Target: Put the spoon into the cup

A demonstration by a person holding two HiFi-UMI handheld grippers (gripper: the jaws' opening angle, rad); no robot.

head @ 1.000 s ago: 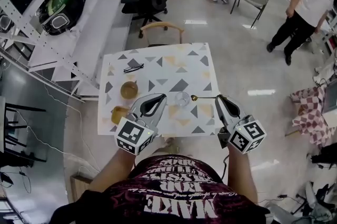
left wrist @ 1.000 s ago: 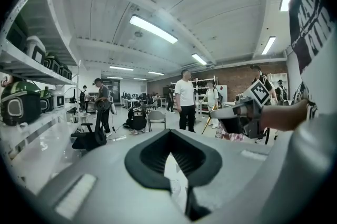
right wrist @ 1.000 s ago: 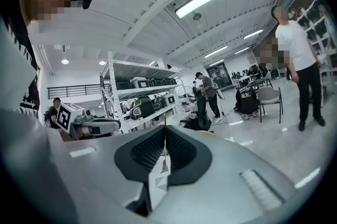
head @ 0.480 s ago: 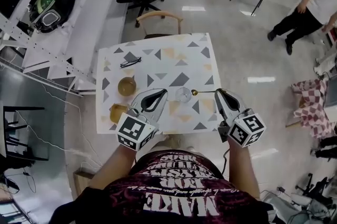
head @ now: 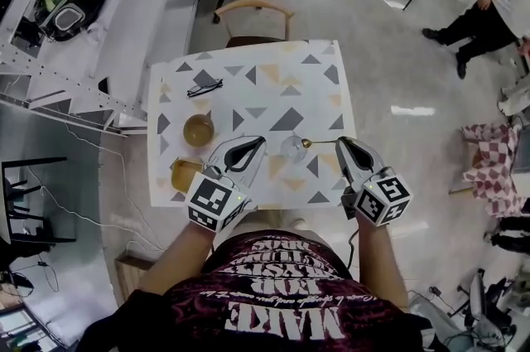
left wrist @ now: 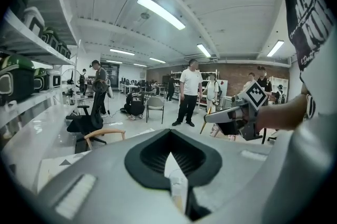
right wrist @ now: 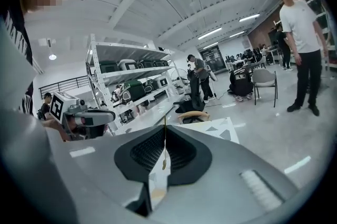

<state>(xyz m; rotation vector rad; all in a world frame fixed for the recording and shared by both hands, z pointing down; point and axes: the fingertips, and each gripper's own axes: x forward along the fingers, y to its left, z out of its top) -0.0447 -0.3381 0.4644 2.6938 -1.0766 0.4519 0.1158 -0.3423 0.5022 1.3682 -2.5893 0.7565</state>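
Counted: one spoon (head: 320, 142), one clear cup (head: 291, 148) on desk (head: 248, 98). Right claw (head: 342, 142) pinches spoon handle; bowl end beside cup rim, contact hard to make out. Left claw (head: 254, 142) pressed together, empty.

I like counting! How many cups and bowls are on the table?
3. A clear glass cup near the front middle, a brown bowl to its left, and a yellowish cup at the front-left, beside the left gripper, which may hide more.
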